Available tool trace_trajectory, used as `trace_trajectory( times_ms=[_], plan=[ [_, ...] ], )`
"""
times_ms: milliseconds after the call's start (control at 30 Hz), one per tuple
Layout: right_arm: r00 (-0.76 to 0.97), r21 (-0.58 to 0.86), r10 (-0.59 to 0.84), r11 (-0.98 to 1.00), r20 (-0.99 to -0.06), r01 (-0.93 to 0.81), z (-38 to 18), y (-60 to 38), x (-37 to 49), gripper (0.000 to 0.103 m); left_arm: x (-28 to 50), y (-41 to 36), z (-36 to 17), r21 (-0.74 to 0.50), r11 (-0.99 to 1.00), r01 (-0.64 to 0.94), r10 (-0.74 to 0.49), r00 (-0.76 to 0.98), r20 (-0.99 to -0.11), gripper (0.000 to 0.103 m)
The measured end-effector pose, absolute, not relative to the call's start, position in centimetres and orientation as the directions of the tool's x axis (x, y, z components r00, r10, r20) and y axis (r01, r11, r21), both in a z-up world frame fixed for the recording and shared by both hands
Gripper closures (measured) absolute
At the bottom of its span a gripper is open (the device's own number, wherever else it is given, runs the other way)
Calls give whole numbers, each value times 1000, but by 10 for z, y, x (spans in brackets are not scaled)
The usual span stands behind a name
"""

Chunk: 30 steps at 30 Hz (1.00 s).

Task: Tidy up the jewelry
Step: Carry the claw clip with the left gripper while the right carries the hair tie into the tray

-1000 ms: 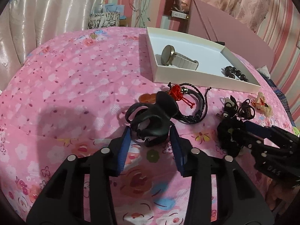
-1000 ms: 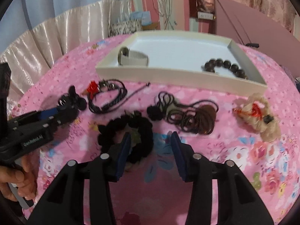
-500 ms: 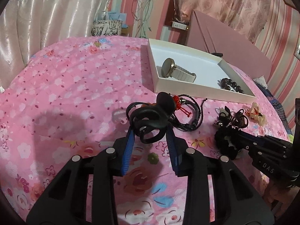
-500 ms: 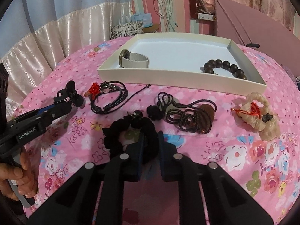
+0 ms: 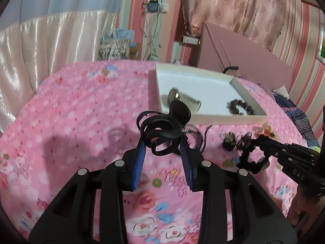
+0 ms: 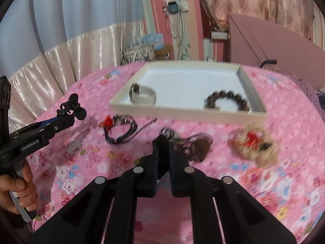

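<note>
Grippers both loaded, as I read it: my left gripper clamps a black plastic claw hair clip lifted off the pink floral bedspread, and my right gripper is pinched tight on a black fabric scrunchie that dangles from its tips. White shallow cardboard tray sits toward the bedspread's far edge, holding a gold-faced watch with pale strap and a dark wooden bead bracelet. Left on the bedspread just before the tray's near rim: a black braided cord bracelet with red knot, a brown pendant on dark cord and a blurred cream scrunchie with red charm.

Soft indoor light, motion blur, fisheye-warped edges.
</note>
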State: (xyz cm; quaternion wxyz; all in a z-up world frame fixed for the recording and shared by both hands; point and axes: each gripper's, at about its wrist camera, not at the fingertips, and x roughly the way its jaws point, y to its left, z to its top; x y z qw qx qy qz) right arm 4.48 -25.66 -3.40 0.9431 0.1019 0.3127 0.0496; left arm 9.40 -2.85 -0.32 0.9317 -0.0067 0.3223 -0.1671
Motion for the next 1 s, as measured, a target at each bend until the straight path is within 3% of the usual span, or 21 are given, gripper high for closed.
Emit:
trace_trajectory(
  times_ms=[400, 1000],
  plan=[
    [854, 174, 115, 984, -507, -29, 23, -291, 68, 95, 126, -73, 44, -106, 931, 350, -349, 765, -542, 70],
    [855, 209, 111, 978, -506, -4, 33, -329, 156, 95, 219, -149, 26, -133, 918, 375, -373, 694, -616, 70]
  ],
)
